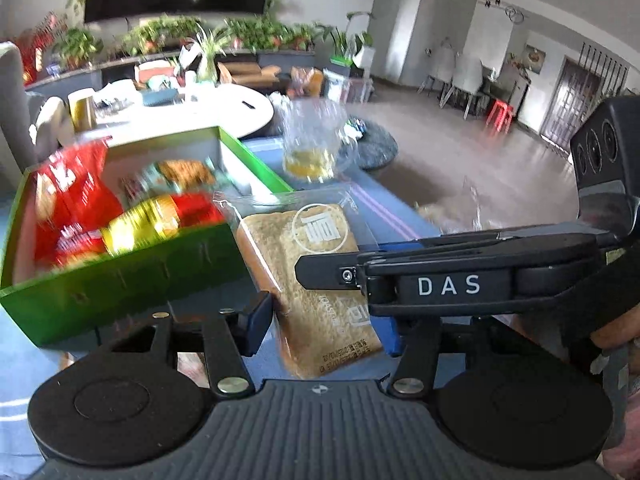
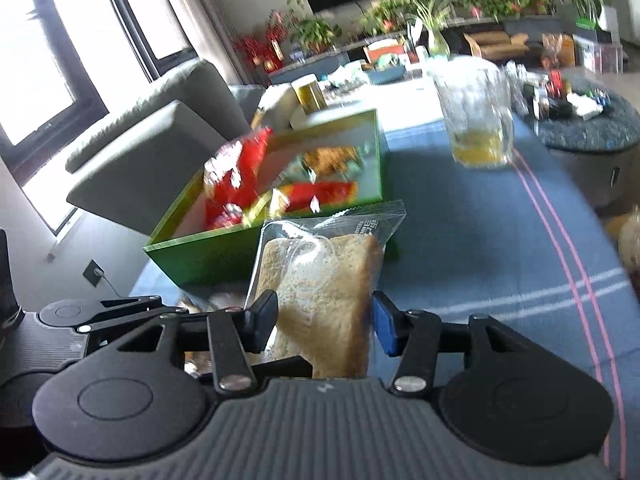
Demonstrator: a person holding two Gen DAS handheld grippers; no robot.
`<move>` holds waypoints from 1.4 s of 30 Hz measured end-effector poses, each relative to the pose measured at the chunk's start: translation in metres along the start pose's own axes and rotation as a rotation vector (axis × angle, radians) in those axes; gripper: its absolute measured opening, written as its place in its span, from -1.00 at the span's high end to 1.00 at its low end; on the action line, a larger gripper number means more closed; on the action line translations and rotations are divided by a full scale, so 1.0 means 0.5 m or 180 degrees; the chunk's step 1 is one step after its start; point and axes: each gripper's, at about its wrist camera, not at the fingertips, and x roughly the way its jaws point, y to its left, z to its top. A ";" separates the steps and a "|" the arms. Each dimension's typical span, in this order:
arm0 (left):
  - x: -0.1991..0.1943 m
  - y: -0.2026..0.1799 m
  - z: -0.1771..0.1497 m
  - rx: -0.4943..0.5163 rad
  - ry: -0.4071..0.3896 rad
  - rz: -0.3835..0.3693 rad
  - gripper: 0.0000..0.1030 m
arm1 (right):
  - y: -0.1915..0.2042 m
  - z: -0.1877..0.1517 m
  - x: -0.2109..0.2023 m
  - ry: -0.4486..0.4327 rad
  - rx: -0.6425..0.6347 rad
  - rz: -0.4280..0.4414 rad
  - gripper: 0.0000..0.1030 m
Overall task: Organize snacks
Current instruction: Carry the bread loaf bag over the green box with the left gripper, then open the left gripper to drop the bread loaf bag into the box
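Toast, sealed in a clear wrapper, is sitting squeezed between the right gripper's fingers, held above the blue tablecloth just near of the green box. Seen from the left wrist, the same toast is lying between the left gripper's fingers too, though whether that claw is pinching it I cannot tell, since the right gripper is crossing in front. Red snack packets are filling the box, and a glass jug is standing far right.
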 end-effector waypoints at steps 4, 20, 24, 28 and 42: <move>-0.014 0.011 0.030 0.0049 -0.0120 0.0084 0.03 | 0.013 0.030 0.000 -0.0114 -0.0045 0.0070 0.00; 0.045 0.096 0.159 0.0125 -0.0326 0.0354 0.02 | 0.024 0.171 0.090 -0.0340 -0.0157 0.0194 0.00; 0.078 0.121 0.188 0.0132 -0.0277 0.0419 0.02 | 0.007 0.198 0.123 -0.0316 -0.0098 0.0247 0.00; 0.112 0.145 0.203 0.0098 -0.0171 0.0449 0.02 | -0.005 0.217 0.161 -0.0226 -0.0085 0.0252 0.00; 0.171 0.182 0.187 -0.0082 0.0057 0.0444 -0.13 | -0.040 0.209 0.219 -0.0069 -0.0010 -0.0044 -0.01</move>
